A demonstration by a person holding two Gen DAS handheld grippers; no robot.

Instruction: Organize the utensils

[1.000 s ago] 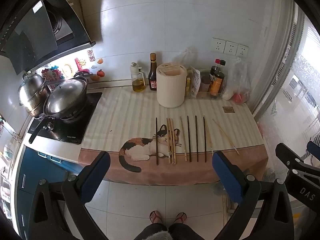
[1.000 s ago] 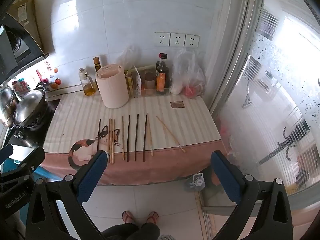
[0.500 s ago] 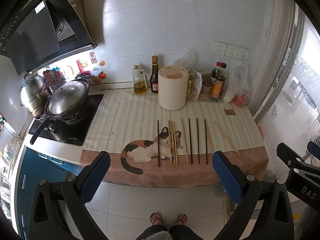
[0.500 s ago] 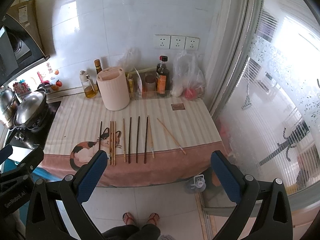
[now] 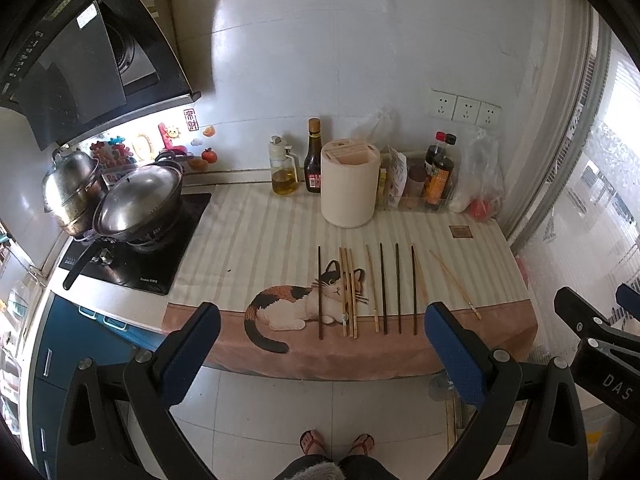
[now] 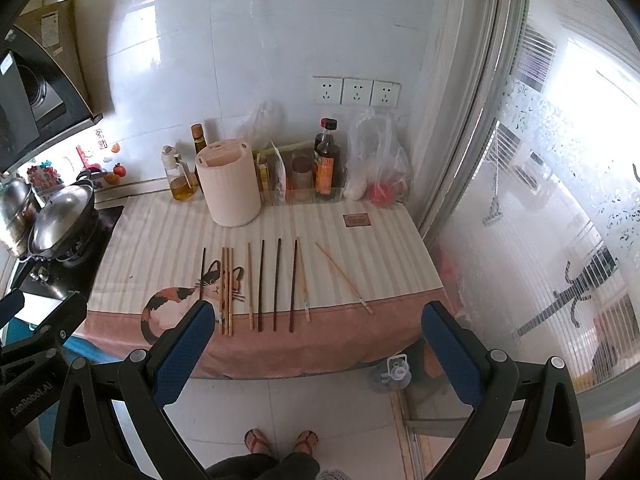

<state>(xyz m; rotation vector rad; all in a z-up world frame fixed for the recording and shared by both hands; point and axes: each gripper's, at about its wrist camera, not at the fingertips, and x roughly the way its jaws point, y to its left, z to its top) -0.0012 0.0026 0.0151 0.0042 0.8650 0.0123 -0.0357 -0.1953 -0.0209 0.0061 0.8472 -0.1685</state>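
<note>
Several chopsticks lie side by side on the striped cat-print cloth (image 5: 248,240), some dark (image 5: 398,288) and some light wood (image 5: 347,292); one light pair (image 5: 454,283) lies askew at the right. They also show in the right wrist view (image 6: 262,284). A cream cylindrical utensil holder (image 5: 349,188) (image 6: 231,184) stands behind them. My left gripper (image 5: 320,352) is open and empty, held back off the counter's front edge. My right gripper (image 6: 316,352) is open and empty too, likewise in front of the counter.
A stove with a lidded wok (image 5: 138,204) and a steel pot (image 5: 70,190) stands at the left. Oil and sauce bottles (image 5: 313,158), jars and plastic bags (image 5: 482,184) line the back wall. A frosted glass door (image 6: 560,200) is at the right.
Both grippers have tilted slightly, so the counter sits a little lower in both views. Nothing on the counter has moved.
</note>
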